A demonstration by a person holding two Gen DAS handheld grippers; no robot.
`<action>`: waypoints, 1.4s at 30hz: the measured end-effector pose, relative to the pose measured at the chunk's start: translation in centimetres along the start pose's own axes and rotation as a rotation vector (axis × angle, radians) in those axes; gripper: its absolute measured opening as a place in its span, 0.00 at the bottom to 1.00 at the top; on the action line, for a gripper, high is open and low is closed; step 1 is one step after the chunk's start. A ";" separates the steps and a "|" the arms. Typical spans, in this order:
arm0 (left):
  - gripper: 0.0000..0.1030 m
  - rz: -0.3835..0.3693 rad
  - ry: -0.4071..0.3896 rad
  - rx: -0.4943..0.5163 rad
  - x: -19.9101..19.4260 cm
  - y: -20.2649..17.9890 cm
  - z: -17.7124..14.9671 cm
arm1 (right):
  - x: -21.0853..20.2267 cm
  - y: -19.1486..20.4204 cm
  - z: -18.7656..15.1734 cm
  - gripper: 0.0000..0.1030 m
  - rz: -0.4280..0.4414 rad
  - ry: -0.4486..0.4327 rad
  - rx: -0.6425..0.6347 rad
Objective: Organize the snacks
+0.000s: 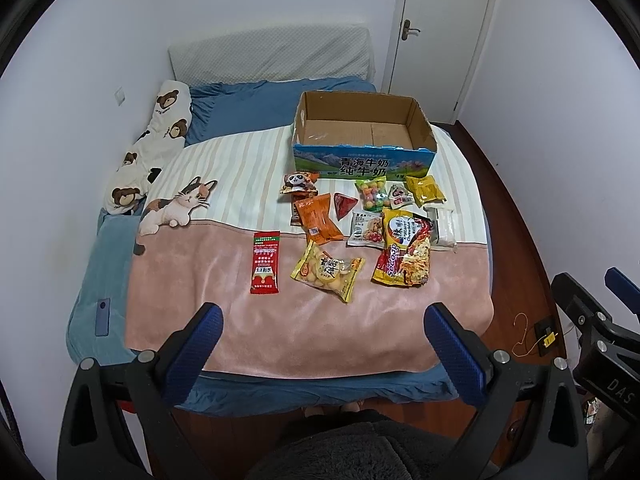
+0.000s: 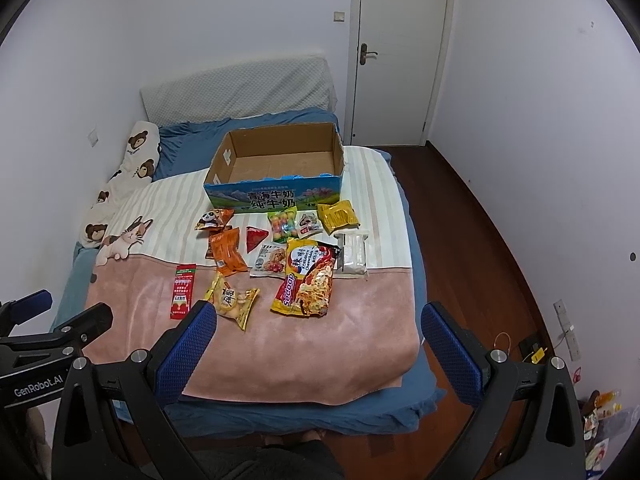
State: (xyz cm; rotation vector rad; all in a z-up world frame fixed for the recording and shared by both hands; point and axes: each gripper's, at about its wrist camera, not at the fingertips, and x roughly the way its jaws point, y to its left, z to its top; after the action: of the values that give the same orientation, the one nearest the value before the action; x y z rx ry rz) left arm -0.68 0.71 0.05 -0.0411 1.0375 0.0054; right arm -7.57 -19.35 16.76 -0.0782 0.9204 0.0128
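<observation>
Several snack packets lie on the bed in front of an open, empty cardboard milk box (image 1: 362,160) (image 2: 276,196). Nearest are a red sachet (image 1: 265,262) (image 2: 182,290), a yellow biscuit bag (image 1: 328,271) (image 2: 232,300) and a Sedaap noodle pack (image 1: 404,248) (image 2: 308,276). Orange (image 1: 318,222), candy (image 1: 371,194) and yellow (image 1: 425,190) packets lie closer to the box. My left gripper (image 1: 322,316) is open and empty above the bed's near edge. My right gripper (image 2: 318,316) is open and empty, hovering just short of the packets.
A pink and striped blanket with a cat print (image 1: 176,208) covers the blue bed. A bear-print pillow (image 1: 160,136) lies along the left wall. A phone (image 1: 103,316) rests at the bed's left edge. Wooden floor (image 2: 480,240) and a white door (image 2: 400,52) are at the right.
</observation>
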 end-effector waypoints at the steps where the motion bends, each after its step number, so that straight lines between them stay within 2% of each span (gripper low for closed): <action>1: 1.00 0.001 0.000 0.000 0.0 0.0 0.0 | 0.0 -0.1 0.1 1.00 0.000 0.000 0.002; 42: 1.00 -0.026 -0.075 0.006 -2.4 -0.1 -1.0 | -1.1 -1.4 0.5 1.00 0.006 -0.022 0.017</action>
State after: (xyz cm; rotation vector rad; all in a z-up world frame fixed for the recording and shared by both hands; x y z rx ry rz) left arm -2.77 0.58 1.63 -0.0485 0.9618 -0.0191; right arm -7.75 -20.69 18.00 -0.0591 0.8983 0.0109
